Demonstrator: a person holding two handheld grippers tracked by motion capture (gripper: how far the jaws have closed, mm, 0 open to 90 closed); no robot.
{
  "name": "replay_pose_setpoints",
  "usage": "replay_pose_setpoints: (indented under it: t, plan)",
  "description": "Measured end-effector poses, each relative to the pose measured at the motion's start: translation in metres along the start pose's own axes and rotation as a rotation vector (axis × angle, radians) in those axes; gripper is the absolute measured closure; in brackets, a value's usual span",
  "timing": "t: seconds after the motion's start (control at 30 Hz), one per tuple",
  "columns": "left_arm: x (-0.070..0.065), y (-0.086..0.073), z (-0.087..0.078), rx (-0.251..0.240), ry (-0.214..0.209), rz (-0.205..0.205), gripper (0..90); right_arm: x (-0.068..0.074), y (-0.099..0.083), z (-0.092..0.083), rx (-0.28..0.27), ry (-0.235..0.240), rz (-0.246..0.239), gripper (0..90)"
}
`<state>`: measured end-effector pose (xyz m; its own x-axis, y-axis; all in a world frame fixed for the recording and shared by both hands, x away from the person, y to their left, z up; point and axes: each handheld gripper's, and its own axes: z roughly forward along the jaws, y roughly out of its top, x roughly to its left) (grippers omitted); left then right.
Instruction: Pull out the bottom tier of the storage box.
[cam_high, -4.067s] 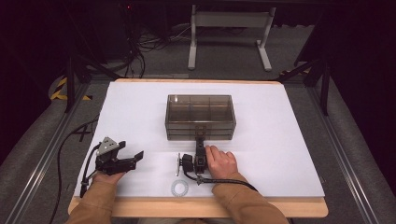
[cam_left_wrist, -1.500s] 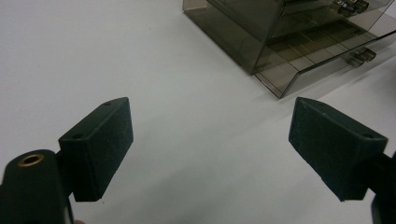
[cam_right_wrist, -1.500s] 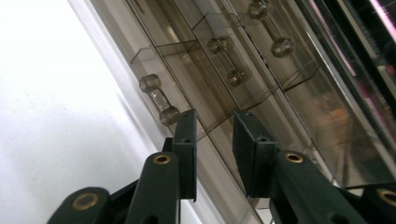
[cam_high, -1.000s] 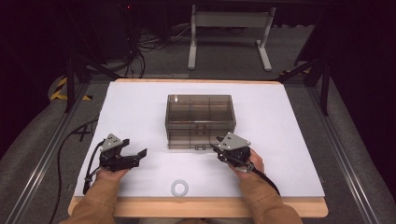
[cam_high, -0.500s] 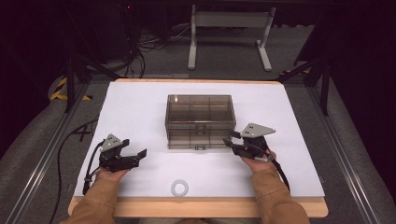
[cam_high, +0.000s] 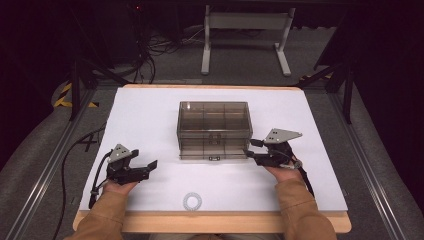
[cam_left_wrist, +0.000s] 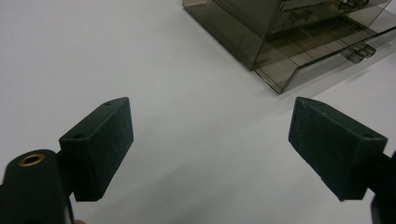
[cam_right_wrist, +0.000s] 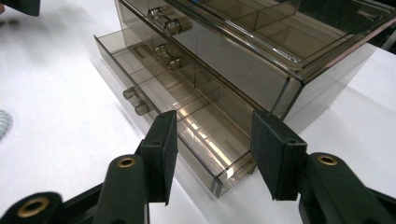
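At centre frame sits our smoky clear-plastic drawer box (cam_high: 214, 131), bottom drawer (cam_right_wrist: 187, 126) ajar: light, rigid, slick, so we'd pinch its knob (cam_right_wrist: 133, 100). Right gripper (cam_high: 253, 150) has just been opening, jaws empty; left gripper (cam_high: 150, 167) gapes, empty.

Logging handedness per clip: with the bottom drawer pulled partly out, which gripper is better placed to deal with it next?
Probably the right gripper: its open jaws sit beside the drawer's near corner at the box. The left gripper rests apart on the white table.
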<state>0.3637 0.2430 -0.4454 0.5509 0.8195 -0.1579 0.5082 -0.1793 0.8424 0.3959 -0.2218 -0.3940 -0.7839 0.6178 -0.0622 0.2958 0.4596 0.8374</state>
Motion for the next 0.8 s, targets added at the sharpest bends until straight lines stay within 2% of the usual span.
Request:
replay_pose_setpoints:
  t: [0.23, 0.37, 0.5, 0.6, 0.8]
  plan:
    - [-0.001, 0.0, 0.001, 0.009, 0.0, 0.003, 14.9, -0.002, 0.006, -0.001, 0.023, 0.059, -0.019, 48.1]
    - [-0.001, 0.0, 0.001, 0.01, 0.0, 0.003, 14.9, 0.002, 0.01, 0.002, 0.049, 0.06, -0.061, 49.1]
    - [-0.001, 0.0, 0.002, 0.01, 0.0, 0.005, 14.9, 0.006, 0.019, 0.007, 0.113, 0.067, -0.083, 49.0]
    - [0.0, 0.0, 0.002, 0.013, -0.001, 0.006, 14.9, 0.006, 0.025, 0.009, 0.142, 0.102, -0.087, 52.5]
    - [0.0, -0.001, 0.001, 0.013, 0.001, 0.0, 14.9, 0.009, 0.036, 0.017, 0.21, 0.147, -0.148, 55.8]
